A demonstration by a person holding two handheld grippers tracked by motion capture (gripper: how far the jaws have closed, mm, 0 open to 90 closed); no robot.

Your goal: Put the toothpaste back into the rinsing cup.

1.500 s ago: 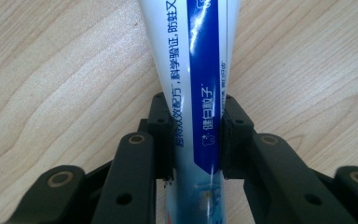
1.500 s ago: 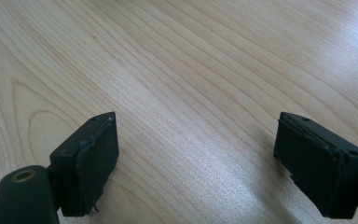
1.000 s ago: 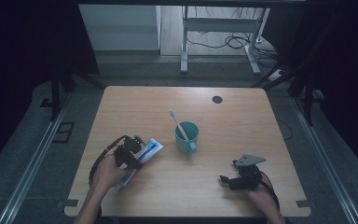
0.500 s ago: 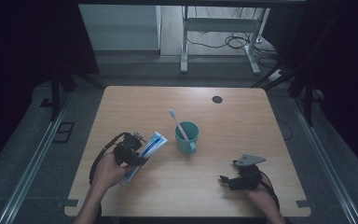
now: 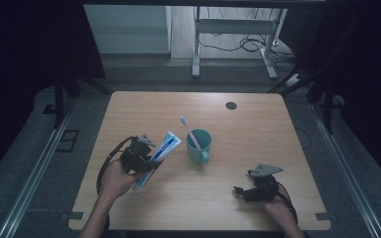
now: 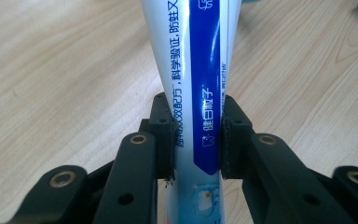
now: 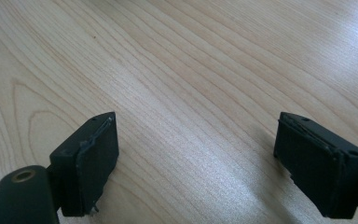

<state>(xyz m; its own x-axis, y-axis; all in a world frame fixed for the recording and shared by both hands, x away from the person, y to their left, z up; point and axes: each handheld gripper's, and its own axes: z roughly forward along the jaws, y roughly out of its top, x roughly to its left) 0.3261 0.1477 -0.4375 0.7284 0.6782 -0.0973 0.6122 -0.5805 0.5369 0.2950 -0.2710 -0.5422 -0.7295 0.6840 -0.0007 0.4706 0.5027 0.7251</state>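
A white and blue toothpaste tube is held off the table, tilted up toward the cup, with my left gripper shut on its middle. In the left gripper view both pads press on the sides of the toothpaste tube. A teal cup with a white toothbrush standing in it sits just right of the tube's upper end. My right gripper rests low at the table's front right; its jaws stand wide open in the right gripper view over bare wood.
A wooden table has a dark round grommet near its far edge. Behind the table stand metal desk legs and cables on the floor. Dark curtains flank both sides.
My left gripper has risen with the toothpaste tube, whose free end now tips higher and closer to the cup. The right gripper has stayed where it was.
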